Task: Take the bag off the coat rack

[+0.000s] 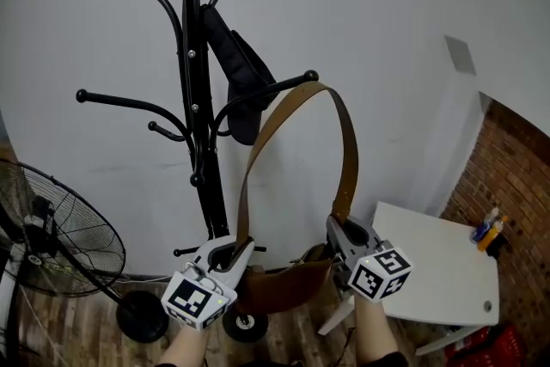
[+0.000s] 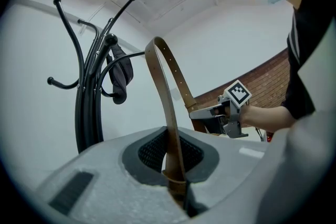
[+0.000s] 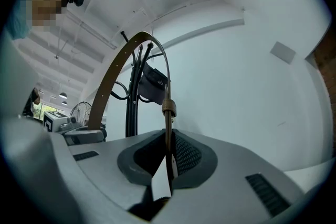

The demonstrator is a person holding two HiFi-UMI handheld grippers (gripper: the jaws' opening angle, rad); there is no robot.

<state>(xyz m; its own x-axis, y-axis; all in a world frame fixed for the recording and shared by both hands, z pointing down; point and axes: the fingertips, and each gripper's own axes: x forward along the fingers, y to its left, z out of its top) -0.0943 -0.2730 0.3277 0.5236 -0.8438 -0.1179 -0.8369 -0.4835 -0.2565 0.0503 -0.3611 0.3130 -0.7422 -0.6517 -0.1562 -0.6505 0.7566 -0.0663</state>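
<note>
A brown leather bag (image 1: 284, 286) hangs low between my two grippers, its long strap (image 1: 348, 150) arching up to the tip of one hook (image 1: 309, 76) of the black coat rack (image 1: 196, 99). Whether the strap rests on that hook I cannot tell. My left gripper (image 1: 236, 247) is shut on the strap's left side, seen between its pads in the left gripper view (image 2: 176, 178). My right gripper (image 1: 338, 228) is shut on the right side just below a loop on the strap (image 3: 168, 108). In the left gripper view the right gripper (image 2: 202, 113) shows beyond the strap (image 2: 168, 92).
A black pouch (image 1: 236, 73) hangs higher on the rack. A standing fan (image 1: 51, 236) is at the left, with a round black base (image 1: 142, 315) on the floor. A white table (image 1: 438, 271) with bottles (image 1: 487, 229) stands at the right by a brick wall (image 1: 516, 176).
</note>
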